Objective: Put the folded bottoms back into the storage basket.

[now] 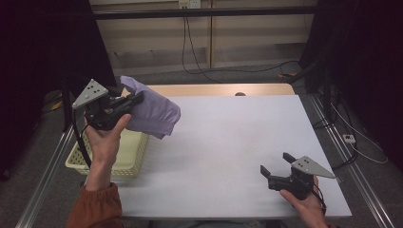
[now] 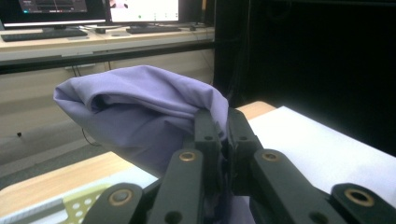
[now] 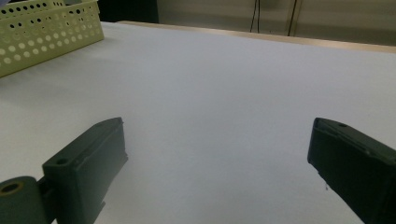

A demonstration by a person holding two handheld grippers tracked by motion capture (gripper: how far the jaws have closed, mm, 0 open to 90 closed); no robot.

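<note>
A lavender cloth [image 1: 152, 111] hangs bunched in the air over the table's left side, above the far end of a pale yellow perforated basket [image 1: 127, 164]. My left gripper [image 1: 135, 100] is shut on the cloth, its jaws pressed together on a fold; in the left gripper view the cloth [image 2: 135, 116] billows over the left gripper [image 2: 223, 121]. My right gripper [image 1: 274, 162] rests low at the table's near right, jaws wide apart with nothing between them. In the right gripper view the right gripper [image 3: 217, 154] faces bare white tabletop [image 3: 210, 84].
The basket [image 3: 42, 37] stands at the table's left edge, partly over the side. A white sheet [image 1: 228, 152] covers the table, with a wooden strip [image 1: 223, 89] at the far edge. Cables [image 1: 214, 71] lie on the floor beyond, and desks with monitors [image 2: 93, 9] stand farther off.
</note>
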